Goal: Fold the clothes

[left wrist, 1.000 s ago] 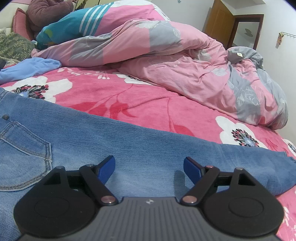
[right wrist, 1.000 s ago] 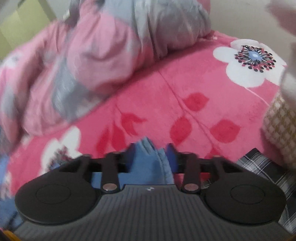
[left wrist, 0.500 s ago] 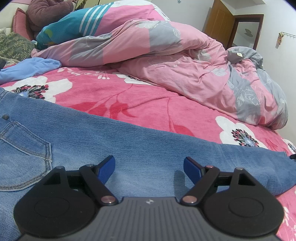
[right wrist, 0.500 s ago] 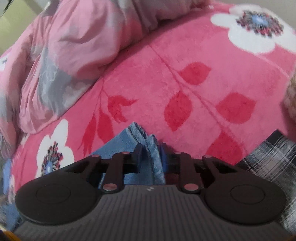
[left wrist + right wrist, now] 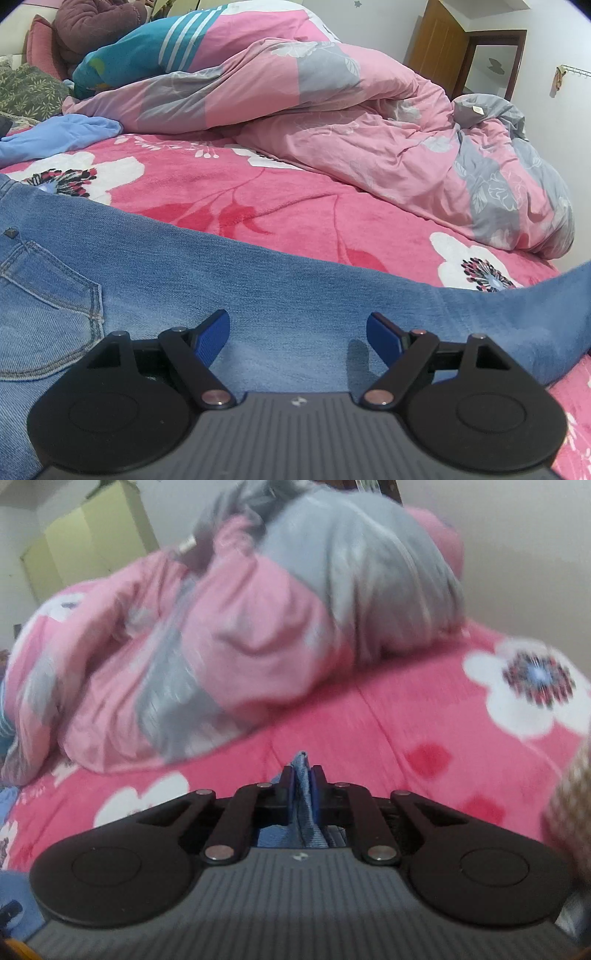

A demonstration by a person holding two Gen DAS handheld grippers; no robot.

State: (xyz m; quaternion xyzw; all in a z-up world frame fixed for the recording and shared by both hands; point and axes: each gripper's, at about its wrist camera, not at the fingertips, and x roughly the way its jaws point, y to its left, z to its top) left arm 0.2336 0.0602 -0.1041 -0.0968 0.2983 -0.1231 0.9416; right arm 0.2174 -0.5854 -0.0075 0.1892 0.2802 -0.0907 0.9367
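**A:** Though blurred in the right wrist view, plain enough. Closing on a bunched denim hem [image 5: 303, 764] low in the middle of the frame, with the pads of the right gripper [image 5: 301, 771] pressing it from both sides.

**B:** And the left gripper [image 5: 297, 332]?

**A:** Spread wide, with nothing between the blue pads [image 5: 212, 332]. Sits at the bottom centre of its frame, over the jeans [image 5: 258, 291] — touching them or not, cannot tell.

**B:** Where lying, those jeans?

**A:** Stretched across the lower half of the left wrist view, from edge to edge, on a pink flowered blanket [image 5: 258, 199]. Back pocket [image 5: 48, 295] at the lower left. Lifted off the blanket at the far right edge.

**B:** Behind them?

**A:** Crumpled pink and grey quilt [image 5: 351, 122] heaped across the upper middle and right, resting on the blanket and apart from the denim. Light blue garment [image 5: 55, 136] at the left edge, just beside the quilt.

**B:** Around the pinched hem?

**A:** Same blanket beyond it, same quilt in the upper half. Pale checked cloth [image 5: 569, 794] at the right edge — too blurred to name.
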